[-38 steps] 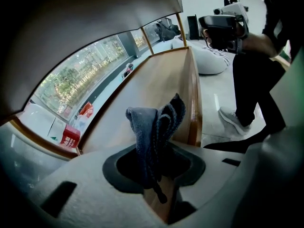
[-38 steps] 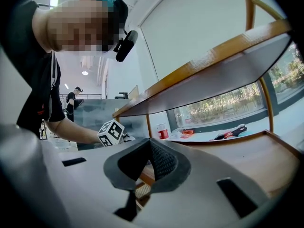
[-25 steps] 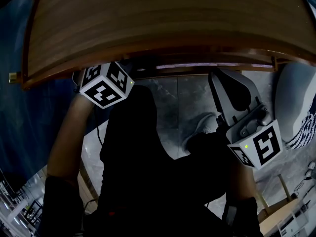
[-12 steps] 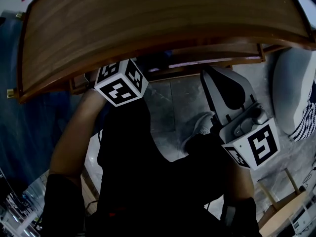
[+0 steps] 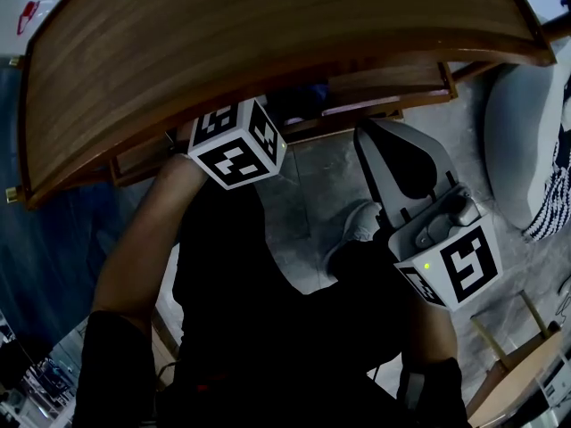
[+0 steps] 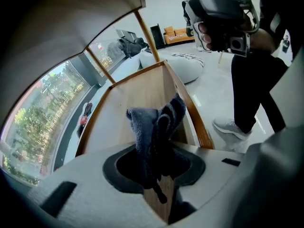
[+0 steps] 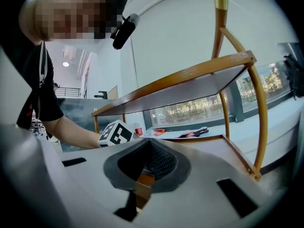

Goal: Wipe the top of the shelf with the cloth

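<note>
The wooden shelf's top (image 5: 268, 34) fills the upper part of the head view. My left gripper's marker cube (image 5: 236, 143) sits at its front edge, with the jaws hidden beneath the top board. In the left gripper view my left gripper (image 6: 156, 167) is shut on a dark blue-grey cloth (image 6: 156, 125), which sticks up over the lower shelf tray (image 6: 142, 94). My right gripper (image 5: 379, 136) hangs lower, off the shelf's front right, shut with nothing in it (image 7: 149, 163). From there the top board (image 7: 190, 87) shows edge-on.
A grey beanbag (image 5: 522, 150) lies on the floor to the right, and a wooden frame (image 5: 517, 355) stands at the bottom right. The person's shoe (image 5: 357, 230) rests on the marbled floor. Small red and dark items (image 7: 190, 133) lie beyond the lower tray.
My left gripper's cube has moved to the right along the shelf's front edge. The right gripper has drifted slightly left. The shelf now sits more tilted in the head view.
</note>
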`<action>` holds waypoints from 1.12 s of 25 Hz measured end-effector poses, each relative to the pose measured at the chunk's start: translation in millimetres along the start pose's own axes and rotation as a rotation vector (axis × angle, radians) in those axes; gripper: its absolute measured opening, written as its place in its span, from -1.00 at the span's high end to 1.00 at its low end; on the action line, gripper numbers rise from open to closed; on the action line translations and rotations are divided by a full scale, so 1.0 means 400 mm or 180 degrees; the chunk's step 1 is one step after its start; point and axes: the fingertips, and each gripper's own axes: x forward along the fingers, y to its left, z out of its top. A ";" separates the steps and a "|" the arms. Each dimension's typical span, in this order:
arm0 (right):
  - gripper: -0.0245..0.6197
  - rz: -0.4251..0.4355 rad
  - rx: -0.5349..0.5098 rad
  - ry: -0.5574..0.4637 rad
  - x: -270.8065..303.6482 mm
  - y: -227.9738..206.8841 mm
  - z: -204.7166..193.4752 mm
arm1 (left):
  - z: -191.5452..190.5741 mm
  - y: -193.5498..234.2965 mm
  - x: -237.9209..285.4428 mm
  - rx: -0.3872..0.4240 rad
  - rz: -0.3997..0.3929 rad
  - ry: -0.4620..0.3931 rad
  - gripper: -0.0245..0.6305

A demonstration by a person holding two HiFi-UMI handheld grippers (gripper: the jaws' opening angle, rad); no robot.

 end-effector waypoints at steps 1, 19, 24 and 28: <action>0.91 -0.0010 0.0005 0.0000 -0.003 -0.006 0.000 | 0.014 -0.004 0.007 0.0000 -0.0005 -0.0017 0.54; 0.91 -0.0197 0.0120 -0.0102 -0.089 -0.126 0.002 | 0.261 0.001 0.108 0.0235 0.0028 -0.0203 0.54; 0.91 -0.0245 0.0129 -0.0115 -0.109 -0.155 0.001 | 0.332 0.006 0.133 0.0312 0.0031 -0.0276 0.54; 0.91 -0.0275 0.0127 -0.0102 -0.119 -0.172 -0.005 | 0.373 0.011 0.150 0.0351 0.0041 -0.0336 0.54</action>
